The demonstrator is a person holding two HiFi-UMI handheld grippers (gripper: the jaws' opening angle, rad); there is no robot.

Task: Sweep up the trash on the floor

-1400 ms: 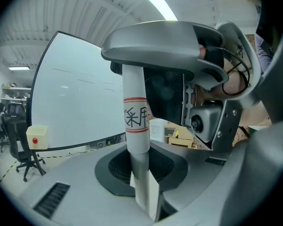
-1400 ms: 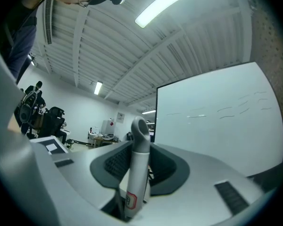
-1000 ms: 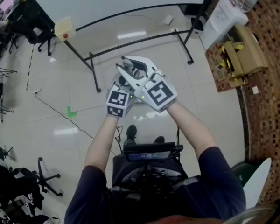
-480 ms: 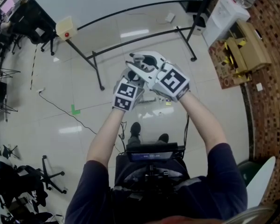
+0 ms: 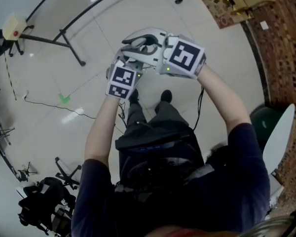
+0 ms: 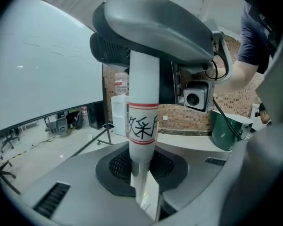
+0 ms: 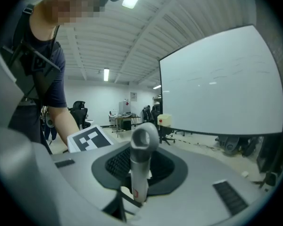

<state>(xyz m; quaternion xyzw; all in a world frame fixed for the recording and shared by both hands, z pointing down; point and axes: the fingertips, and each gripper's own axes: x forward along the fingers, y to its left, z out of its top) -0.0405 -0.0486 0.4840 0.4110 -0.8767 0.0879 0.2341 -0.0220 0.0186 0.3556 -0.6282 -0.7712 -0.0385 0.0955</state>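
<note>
So your left gripper (image 6: 142, 192) is clamped tight on a white handle (image 6: 143, 102), a round tube with two red bands and some black handwriting between them. It runs straight out from between the jaws. Right at the far end of it in the left gripper view sits the grey body of your right gripper (image 7: 137, 197), so the two are packed really close together. That one has a grey handle (image 7: 141, 159) between its jaws, the kind with a hanging loop on the end. Those jaws have just been closing and they look pinched onto the lower part of it, with the loop end poking out past them. In the head view you're holding both grippers side by side out in front of your chest, touching or as good as, right above your shoes (image 5: 165, 97) on the glossy tiled floor (image 5: 89, 115). Where either handle goes below the grippers I can't tell, since your arms and body cover that. Any trash on the floor is too small for me to pick out. There's a green tape mark (image 5: 64, 99) on the tiles off to your left with a thin black cable (image 5: 44, 105) running past it. A black metal frame (image 5: 71, 51) stands farther out, and a dark green bin (image 5: 266, 120) sits over on your right next to the brick-patterned strip (image 5: 286, 63).
</note>
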